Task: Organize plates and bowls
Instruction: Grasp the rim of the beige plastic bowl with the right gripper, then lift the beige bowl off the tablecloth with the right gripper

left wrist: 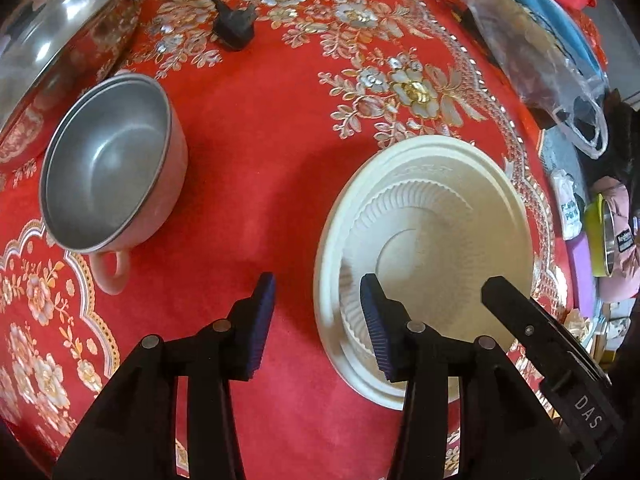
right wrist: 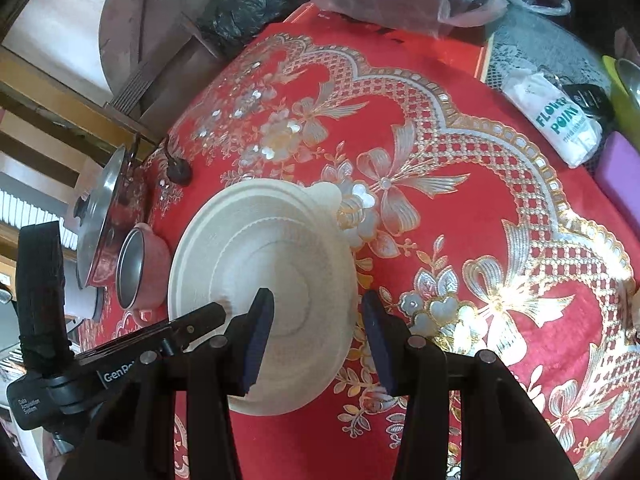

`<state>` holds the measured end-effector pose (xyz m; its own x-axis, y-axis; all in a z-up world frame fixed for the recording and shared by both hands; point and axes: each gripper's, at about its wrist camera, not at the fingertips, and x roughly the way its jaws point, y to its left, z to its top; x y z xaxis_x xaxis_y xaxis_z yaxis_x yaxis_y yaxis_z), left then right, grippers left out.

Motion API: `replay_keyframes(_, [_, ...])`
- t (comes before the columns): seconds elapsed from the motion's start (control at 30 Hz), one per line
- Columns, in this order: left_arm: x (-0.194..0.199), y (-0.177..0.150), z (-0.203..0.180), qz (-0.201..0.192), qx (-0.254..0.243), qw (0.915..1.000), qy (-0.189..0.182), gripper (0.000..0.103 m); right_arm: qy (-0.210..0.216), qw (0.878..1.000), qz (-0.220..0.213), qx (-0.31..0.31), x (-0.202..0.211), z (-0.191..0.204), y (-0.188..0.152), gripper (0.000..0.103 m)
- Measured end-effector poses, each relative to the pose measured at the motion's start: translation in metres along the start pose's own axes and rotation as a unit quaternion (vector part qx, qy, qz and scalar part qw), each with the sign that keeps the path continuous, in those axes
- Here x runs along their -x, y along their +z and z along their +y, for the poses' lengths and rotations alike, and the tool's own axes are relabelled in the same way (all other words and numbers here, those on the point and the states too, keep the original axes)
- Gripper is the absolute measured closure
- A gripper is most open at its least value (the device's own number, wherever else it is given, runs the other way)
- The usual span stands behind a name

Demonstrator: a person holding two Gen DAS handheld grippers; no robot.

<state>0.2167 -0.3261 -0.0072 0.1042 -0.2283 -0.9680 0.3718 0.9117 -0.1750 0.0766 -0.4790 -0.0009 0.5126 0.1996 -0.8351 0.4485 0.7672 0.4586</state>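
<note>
Blue ribbed pads up close: the left gripper (left wrist: 318, 312) hangs over the red tablecloth (left wrist: 248, 168) with its jaws spread wide and nothing between them. Its right-hand pad sits over the near-left rim of the cream plate stack (left wrist: 452, 208), while the other pad is out over bare cloth, so the rim falls roughly in the gap. Whether that pad touches the plate, I cannot tell. Off to the far left of this view, well apart from the gripper, stands the pink bowl (left wrist: 114, 164) with its metal liner, handle facing the camera, just beside a big steel lid (left wrist: 60, 32). A black plug (left wrist: 236, 26) lies farther back on the cloth.

Over to the right wrist view: the right gripper (right wrist: 318, 328) is also wide open and empty, straddling the near-right edge of the cream plate stack (right wrist: 256, 248). One pad is over the plate's inside, the other over the tablecloth (right wrist: 460, 160) beyond the rim. The left gripper's black finger (right wrist: 192, 324) reaches in from the left onto the same stack. Behind it sits the pink bowl (right wrist: 142, 268), close beside the plates.
</note>
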Motion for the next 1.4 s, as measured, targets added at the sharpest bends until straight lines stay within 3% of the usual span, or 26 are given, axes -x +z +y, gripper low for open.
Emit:
replay_keyframes(0.07, [0.002,-0.001,-0.001,-0.009,-0.008,0.9999,0.004,0.063,-0.005,1.0,0.0,0.008,-0.002,0.002,0.0,0.07])
replay_keyframes(0.1, [0.003,-0.002,-0.002,-0.013,-0.011,0.9998,0.007,0.073,-0.006,1.0,-0.001,0.012,-0.002,0.003,-0.001,0.086])
replay_keyframes(0.13, [0.002,-0.003,-0.001,-0.013,-0.01,0.9998,0.011,0.077,-0.004,1.0,0.0,0.013,-0.003,0.003,-0.001,0.093])
replay_keyframes(0.23, [0.003,-0.005,0.001,-0.016,-0.014,0.9996,0.02,0.085,-0.001,1.0,0.004,0.018,-0.005,0.003,-0.004,0.093])
replay_keyframes(0.73, [0.037,-0.071,0.027,-0.038,0.004,0.9991,0.017,0.086,0.014,0.999,0.023,0.045,0.014,0.029,-0.052,0.093])
replay_keyframes(1.1, [0.068,-0.144,0.096,-0.052,0.051,0.9964,0.044,0.086,0.03,0.993,0.063,0.096,0.007,0.083,-0.109,0.092])
replay_keyframes(1.4, [0.101,-0.21,0.177,-0.063,0.119,0.9888,0.065,0.086,0.054,0.979,0.101,0.169,-0.003,0.158,-0.163,0.092])
